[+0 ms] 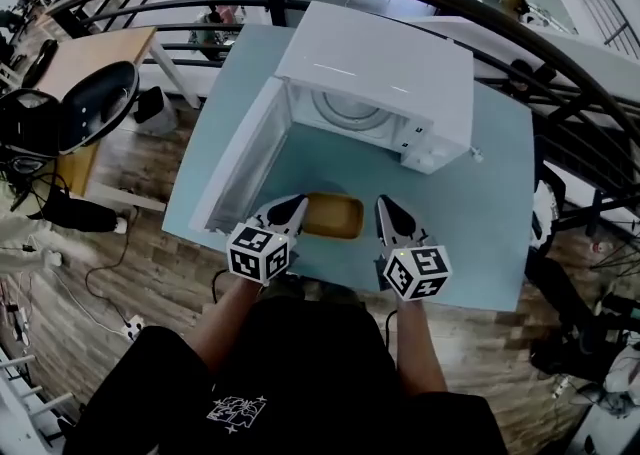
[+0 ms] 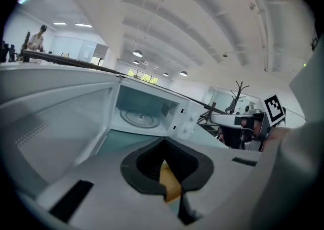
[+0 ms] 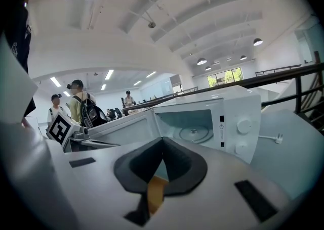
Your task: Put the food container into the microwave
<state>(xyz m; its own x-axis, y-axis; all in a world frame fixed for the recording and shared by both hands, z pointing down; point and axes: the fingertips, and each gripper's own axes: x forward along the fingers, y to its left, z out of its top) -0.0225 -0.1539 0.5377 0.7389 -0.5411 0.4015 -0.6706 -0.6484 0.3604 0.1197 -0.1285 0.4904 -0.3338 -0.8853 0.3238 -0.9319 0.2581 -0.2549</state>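
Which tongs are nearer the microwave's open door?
Left. The left tongs sit just beside the open door, near its outer edge; the right tongs are across the food container, farther off.

Holds the left forearm (image 1: pixel 225 318) and the right forearm (image 1: pixel 420 338) out in front, bare and almost side by side. Keeps the left claw (image 1: pixel 288 211) and the right claw (image 1: pixel 388 211) near each other, tips pointing forward and down. Pinches the food container (image 1: pixel 333 215) from both sides, each claw's jaws closed on one edge.
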